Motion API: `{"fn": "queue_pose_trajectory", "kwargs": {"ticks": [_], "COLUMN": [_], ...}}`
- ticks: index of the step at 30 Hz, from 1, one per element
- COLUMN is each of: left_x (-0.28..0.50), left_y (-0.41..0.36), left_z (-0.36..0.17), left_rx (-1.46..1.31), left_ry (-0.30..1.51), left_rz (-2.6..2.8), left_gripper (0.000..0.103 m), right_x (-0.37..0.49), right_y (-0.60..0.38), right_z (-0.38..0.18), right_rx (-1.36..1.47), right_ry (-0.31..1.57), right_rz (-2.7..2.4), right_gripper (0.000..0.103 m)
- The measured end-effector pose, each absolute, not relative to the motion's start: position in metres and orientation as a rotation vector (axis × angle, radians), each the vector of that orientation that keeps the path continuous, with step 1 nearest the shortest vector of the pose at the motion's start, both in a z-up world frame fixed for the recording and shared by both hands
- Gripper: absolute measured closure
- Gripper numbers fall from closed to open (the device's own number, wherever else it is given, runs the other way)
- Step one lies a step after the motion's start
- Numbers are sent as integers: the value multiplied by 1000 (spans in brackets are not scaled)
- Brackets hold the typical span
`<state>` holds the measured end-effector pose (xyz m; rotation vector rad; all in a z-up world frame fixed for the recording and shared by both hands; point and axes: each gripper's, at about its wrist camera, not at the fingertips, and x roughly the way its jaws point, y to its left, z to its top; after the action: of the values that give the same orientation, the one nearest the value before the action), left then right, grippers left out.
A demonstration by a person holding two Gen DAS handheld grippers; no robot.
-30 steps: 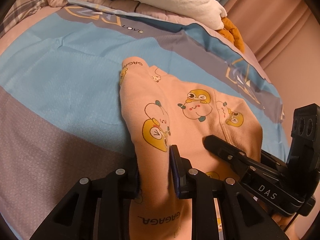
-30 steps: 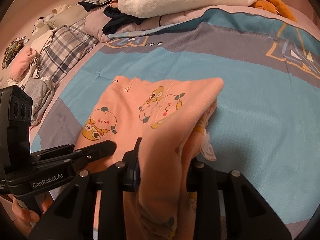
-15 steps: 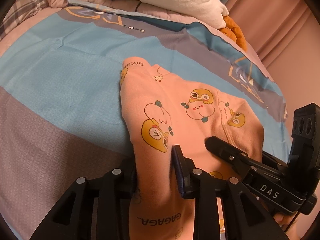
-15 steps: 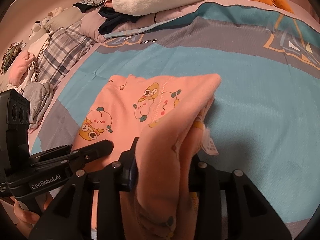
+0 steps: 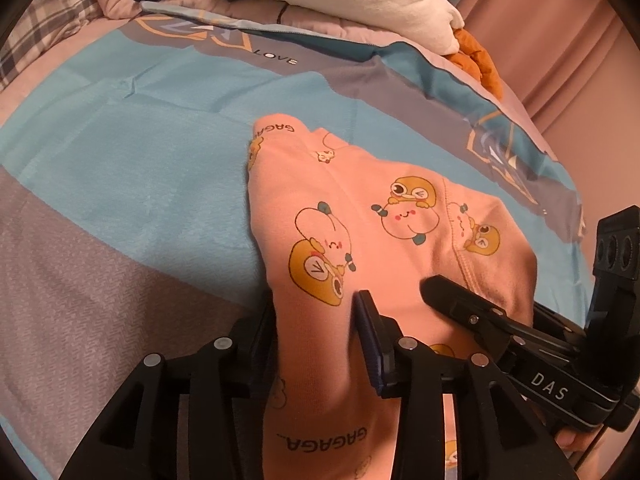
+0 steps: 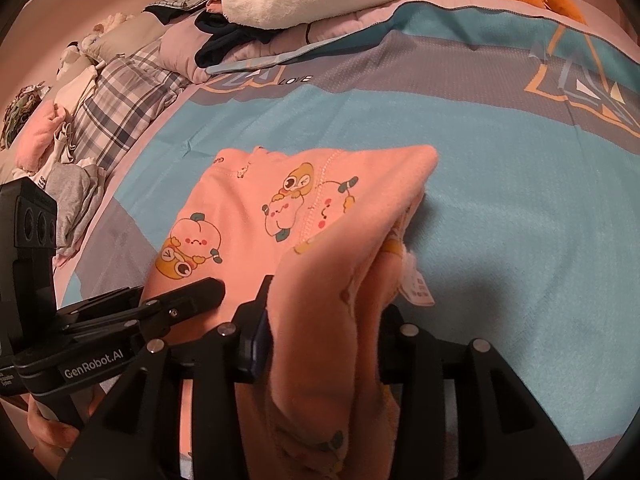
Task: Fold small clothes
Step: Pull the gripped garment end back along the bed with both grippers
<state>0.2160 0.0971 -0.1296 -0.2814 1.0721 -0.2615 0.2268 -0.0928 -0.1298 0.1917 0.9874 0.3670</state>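
Pink garment (image 5: 360, 216) spread on bed cover (image 5: 120, 184) — pinched by left gripper (image 5: 316, 320). Bunched edge clamped in right gripper (image 6: 320, 320) — fingers closed on cloth.

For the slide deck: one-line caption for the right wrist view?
Right gripper pinches the pink printed garment above the blue bedspread; left gripper alongside.

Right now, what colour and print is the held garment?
Peach-pink garment with yellow cartoon characters; clearest in left wrist view.

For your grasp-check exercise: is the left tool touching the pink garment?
Touching. The left wrist view shows the left tool with a fold of the pink garment pinched between its two fingers, cloth pressed against the blue pad.
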Motion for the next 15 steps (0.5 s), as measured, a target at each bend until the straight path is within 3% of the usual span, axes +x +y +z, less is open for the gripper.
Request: {"fn": "queue_pose_trajectory", "kwargs": {"ticks": [15], "left_x": [216], "left_y": [95], "left_z": [-128], "left_rx": [-258], "left_ry": [1072], "left_rz": [-246], "left_gripper": [61], "right_x": [226], "right_y": [-96], "right_z": [-130], "right_rx": [202], "right_ry": [992], "right_rz": [369], "right_gripper": [59]}}
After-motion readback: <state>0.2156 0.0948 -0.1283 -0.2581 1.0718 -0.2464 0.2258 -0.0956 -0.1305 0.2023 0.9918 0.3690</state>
